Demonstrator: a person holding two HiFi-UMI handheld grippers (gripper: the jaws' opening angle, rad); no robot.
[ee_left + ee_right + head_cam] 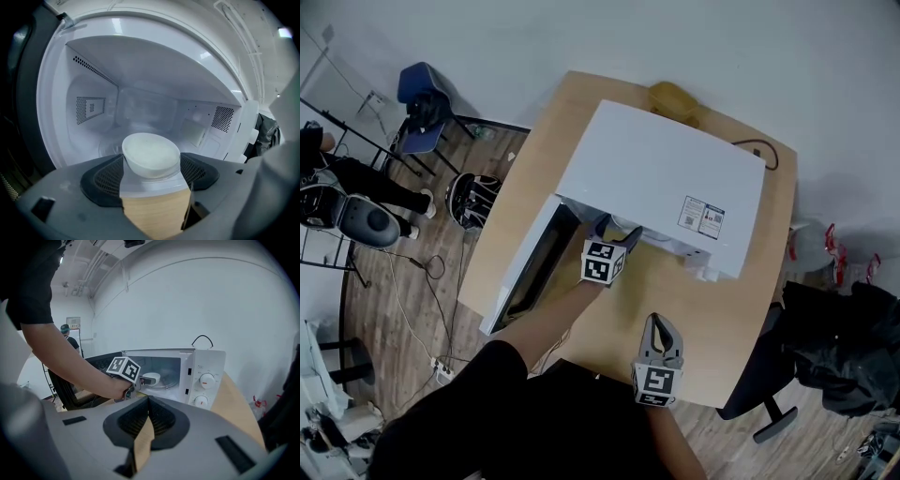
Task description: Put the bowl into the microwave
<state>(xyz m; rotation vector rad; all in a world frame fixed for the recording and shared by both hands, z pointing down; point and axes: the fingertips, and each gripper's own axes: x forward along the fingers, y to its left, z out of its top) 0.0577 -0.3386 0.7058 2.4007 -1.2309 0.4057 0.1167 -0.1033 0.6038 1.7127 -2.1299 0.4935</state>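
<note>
The white microwave (666, 178) stands on the wooden table (741, 319) with its door (534, 267) swung open to the left. My left gripper (617, 242) reaches into the oven's mouth. In the left gripper view the white bowl (151, 154) sits slightly tilted between its jaws, just over the cavity's front edge, and the left gripper (152, 164) is shut on it. From the right gripper view, the bowl (151, 378) shows at the tip of the left gripper (140, 379), inside the opening. My right gripper (661, 328) hovers over the table's front, shut and empty (149, 401).
A yellow object (673, 98) and a black cable (759, 150) lie behind the microwave. Two control knobs (207, 379) are on its right front. A black chair (769, 394) stands at the table's right; a blue chair (422, 112) and gear sit on the floor at the left.
</note>
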